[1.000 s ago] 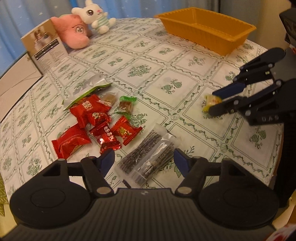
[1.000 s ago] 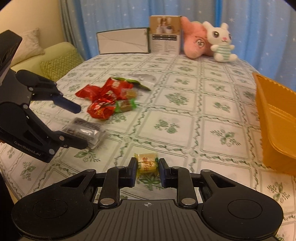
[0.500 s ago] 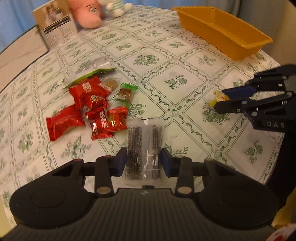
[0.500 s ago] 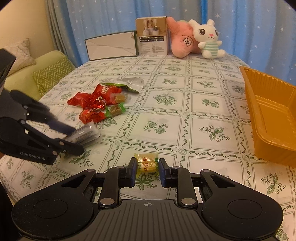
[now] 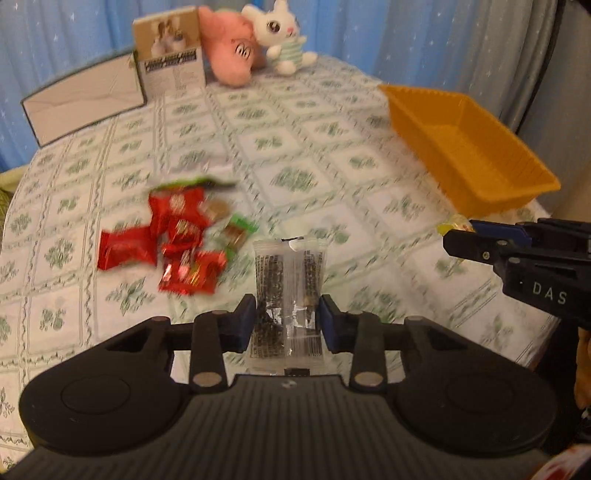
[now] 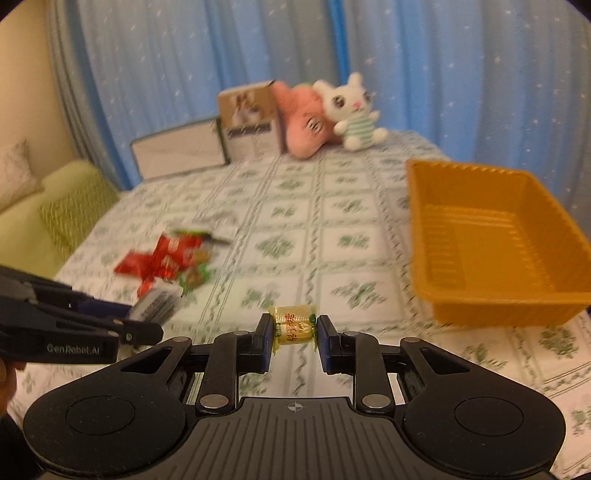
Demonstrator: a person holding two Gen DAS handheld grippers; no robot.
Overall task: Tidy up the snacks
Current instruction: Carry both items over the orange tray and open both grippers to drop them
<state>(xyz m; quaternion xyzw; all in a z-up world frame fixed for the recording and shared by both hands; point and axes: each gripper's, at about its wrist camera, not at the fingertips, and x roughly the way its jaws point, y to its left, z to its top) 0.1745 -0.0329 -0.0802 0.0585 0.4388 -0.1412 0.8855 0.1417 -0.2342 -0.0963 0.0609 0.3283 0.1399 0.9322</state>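
Note:
My left gripper (image 5: 288, 325) is shut on a clear packet of dark sesame sticks (image 5: 290, 291) and holds it above the table. My right gripper (image 6: 293, 338) is shut on a small yellow wrapped candy (image 6: 293, 326), lifted off the cloth; it shows at the right of the left wrist view (image 5: 456, 225). A pile of red snack packets (image 5: 166, 236) with a green-wrapped one (image 5: 236, 230) lies on the table to the left. The empty orange tray (image 6: 491, 240) stands ahead on the right, also in the left wrist view (image 5: 469, 147).
At the table's far edge stand a white envelope (image 5: 81, 99), a printed box (image 5: 168, 55), a pink plush (image 5: 232, 51) and a white rabbit plush (image 5: 284, 35). Blue curtains hang behind. A green sofa (image 6: 62, 206) lies left of the table.
Both grippers have risen and tilted up, carrying their snacks off the table. The left closed on the sesame stick packet and lifted it. The tray is nearer the right gripper.

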